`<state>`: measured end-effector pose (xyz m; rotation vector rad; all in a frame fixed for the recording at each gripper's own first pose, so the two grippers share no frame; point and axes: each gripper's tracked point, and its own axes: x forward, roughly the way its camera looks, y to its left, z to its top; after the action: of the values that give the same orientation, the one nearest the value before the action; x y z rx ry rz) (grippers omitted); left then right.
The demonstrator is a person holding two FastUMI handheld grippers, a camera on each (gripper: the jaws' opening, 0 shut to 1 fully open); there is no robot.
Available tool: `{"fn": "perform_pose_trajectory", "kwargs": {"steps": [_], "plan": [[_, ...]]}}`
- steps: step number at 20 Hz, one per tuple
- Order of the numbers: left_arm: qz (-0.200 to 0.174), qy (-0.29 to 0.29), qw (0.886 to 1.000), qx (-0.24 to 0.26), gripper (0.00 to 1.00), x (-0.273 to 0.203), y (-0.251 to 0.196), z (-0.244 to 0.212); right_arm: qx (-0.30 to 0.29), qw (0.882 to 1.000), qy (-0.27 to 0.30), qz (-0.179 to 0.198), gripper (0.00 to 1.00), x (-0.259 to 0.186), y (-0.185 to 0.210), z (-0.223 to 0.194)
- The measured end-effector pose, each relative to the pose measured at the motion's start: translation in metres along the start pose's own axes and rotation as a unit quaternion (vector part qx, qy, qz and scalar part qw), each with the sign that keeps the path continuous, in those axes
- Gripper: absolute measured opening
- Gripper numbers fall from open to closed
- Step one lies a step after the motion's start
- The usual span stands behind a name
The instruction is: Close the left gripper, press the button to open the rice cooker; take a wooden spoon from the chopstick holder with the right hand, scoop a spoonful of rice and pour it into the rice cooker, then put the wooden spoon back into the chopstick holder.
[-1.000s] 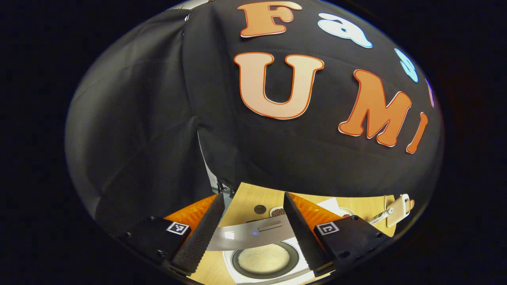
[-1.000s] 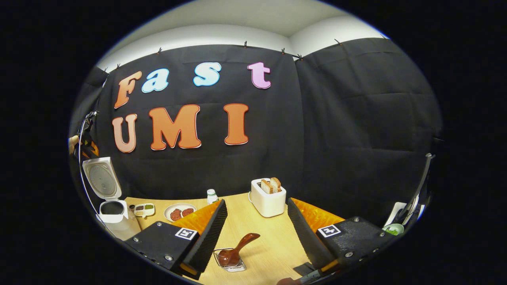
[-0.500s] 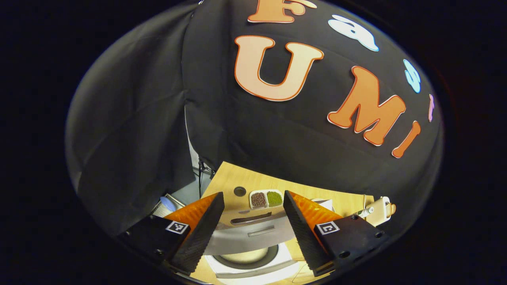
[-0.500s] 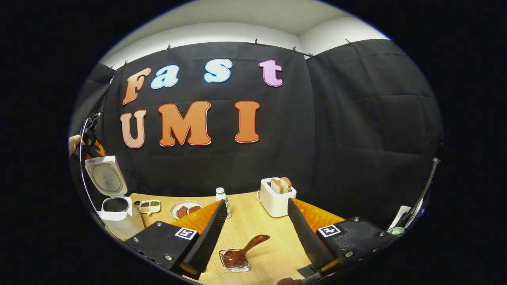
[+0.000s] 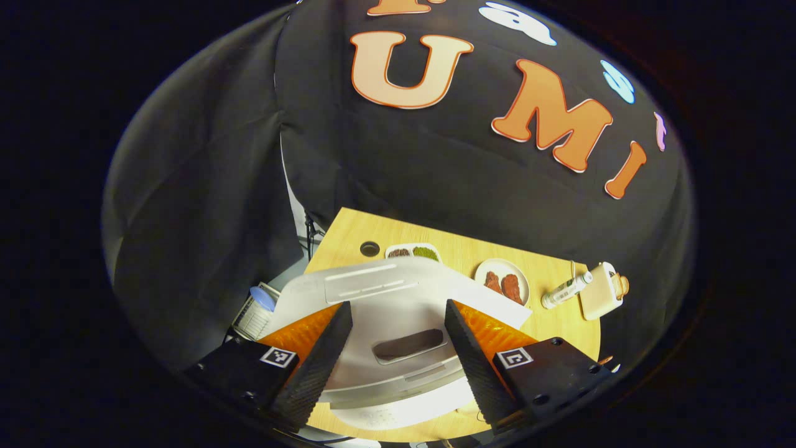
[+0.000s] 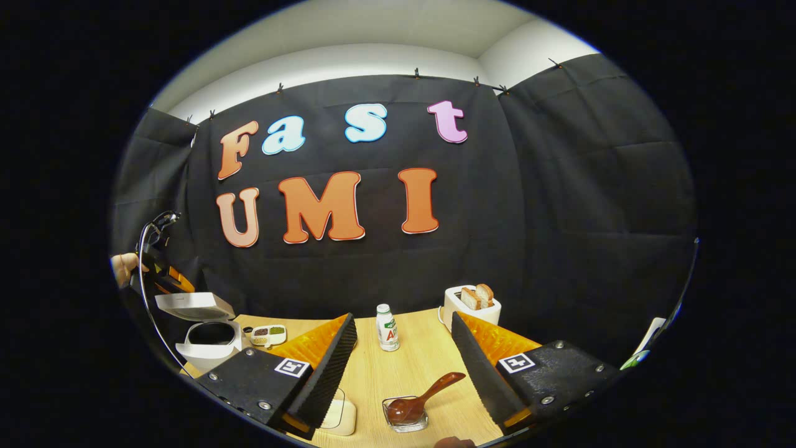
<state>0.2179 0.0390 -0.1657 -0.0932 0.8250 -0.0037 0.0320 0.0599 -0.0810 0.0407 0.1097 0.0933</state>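
The rice cooker (image 5: 398, 317) lid has swung down, now nearly shut under the open, empty left gripper (image 5: 398, 348). The wooden spoon (image 6: 423, 401) rests back in its holder below the open right gripper (image 6: 404, 367), so the task looks essentially finished.

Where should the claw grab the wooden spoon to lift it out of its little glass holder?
Probably by the handle. The wooden spoon lies with its bowl down in the glass holder, and its handle slants up and out to the right, free of the rim. The right claw is open just above it, so coming down from above and pinching the handle's upper half looks easiest.
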Motion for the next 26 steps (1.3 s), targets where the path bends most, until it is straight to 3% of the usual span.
{"fn": "perform_pose_trajectory", "kwargs": {"steps": [9, 22, 26], "plan": [[0.023, -0.01, 1.0, 0.016, 1.0, 0.003, 0.0, -0.052, 0.0, 1.0, 0.017, 0.012, 0.95, -0.01, 0.002, -0.014], [0.055, 0.026, 0.997, 0.057, 1.0, 0.037, -0.001, -0.118, 0.025, 0.999, 0.029, -0.007, 0.95, -0.024, -0.014, -0.025], [0.046, -0.018, 0.996, 0.073, 1.0, 0.044, -0.002, -0.113, 0.019, 0.999, 0.035, -0.005, 0.95, -0.021, -0.009, -0.032]]}}
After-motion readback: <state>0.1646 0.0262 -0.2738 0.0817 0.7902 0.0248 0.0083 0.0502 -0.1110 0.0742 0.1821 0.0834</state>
